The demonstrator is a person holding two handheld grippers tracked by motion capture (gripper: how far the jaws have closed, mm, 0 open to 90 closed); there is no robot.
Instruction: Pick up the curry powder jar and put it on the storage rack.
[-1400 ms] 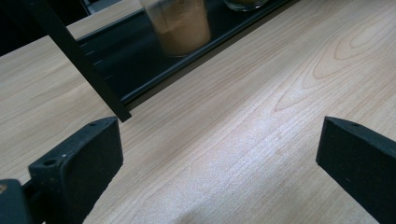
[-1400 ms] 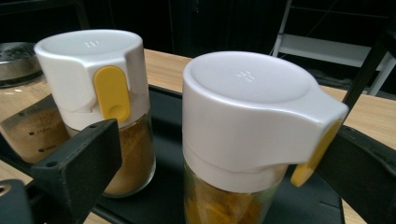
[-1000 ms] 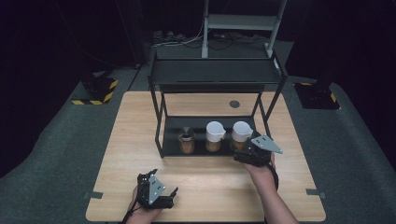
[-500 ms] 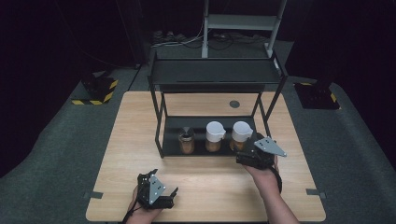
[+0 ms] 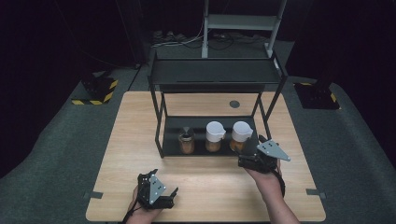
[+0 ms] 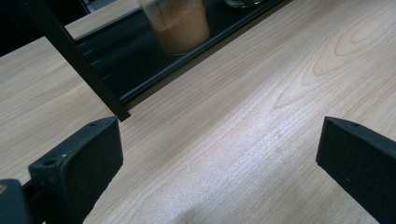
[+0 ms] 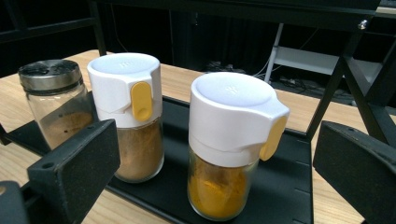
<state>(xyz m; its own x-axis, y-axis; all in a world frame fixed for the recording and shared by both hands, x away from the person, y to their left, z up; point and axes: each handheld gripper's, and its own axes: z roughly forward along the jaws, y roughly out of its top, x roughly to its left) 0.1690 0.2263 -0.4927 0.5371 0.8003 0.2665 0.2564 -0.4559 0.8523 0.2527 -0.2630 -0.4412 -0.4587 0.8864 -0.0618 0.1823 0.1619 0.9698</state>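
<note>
On the wooden table (image 5: 140,140) the black rack (image 5: 215,79) is holding three spice jars on its bottom shelf, the right gripper (image 5: 254,161) is hovering wide open just before the rightmost white-capped jar (image 7: 229,144), and the left gripper (image 5: 161,198) is gaping empty near the table's front edge.

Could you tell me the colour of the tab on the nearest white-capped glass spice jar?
Yellow tab, clearest in the right gripper view.

The high view looks forward and down on the pale wooden tabletop (image 5: 205,186), while both gripper views sit close (sharing the black metal shelf rack (image 5: 215,77)).
</note>
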